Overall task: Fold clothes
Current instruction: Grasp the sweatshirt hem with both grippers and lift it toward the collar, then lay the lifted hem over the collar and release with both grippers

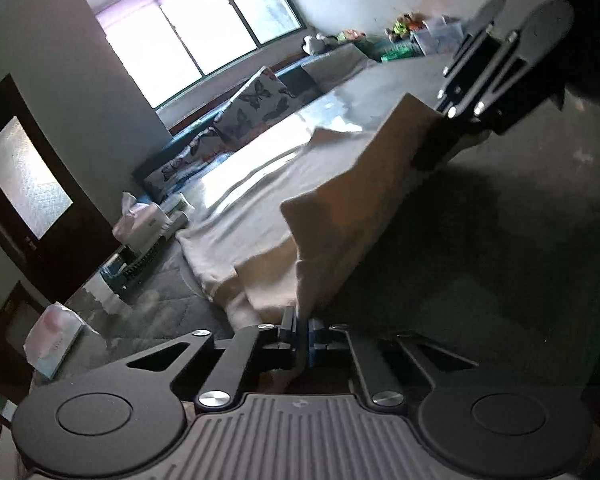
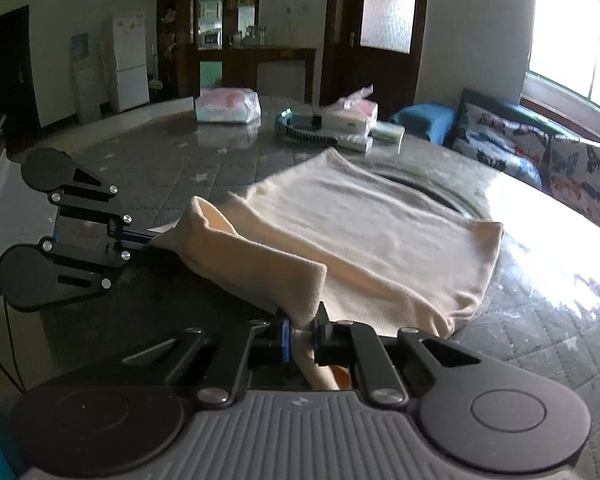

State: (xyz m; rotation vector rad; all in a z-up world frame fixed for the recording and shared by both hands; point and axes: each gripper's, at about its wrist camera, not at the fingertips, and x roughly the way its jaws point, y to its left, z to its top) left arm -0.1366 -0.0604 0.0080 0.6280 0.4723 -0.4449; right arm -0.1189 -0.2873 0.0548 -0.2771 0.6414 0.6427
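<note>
Sunlit grey tabletop [image 2: 148, 168] is draped with a cream garment [image 2: 372, 232]; its near edge is lifted, clamped by left tongs [image 1: 302, 332] and right tongs [image 2: 302, 334].

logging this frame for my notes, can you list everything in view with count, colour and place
garment: one, cream, spread on the table, near edge lifted
table: one, grey quilted cover
tissue packs: two, white and pink, far side of table
tray: one, dark, far side, by a tissue pack
butterfly cushions: two, white patterned, under the window
fridge: one, white, back wall
left gripper: fingers shut on garment edge
right gripper: fingers shut on garment edge
</note>
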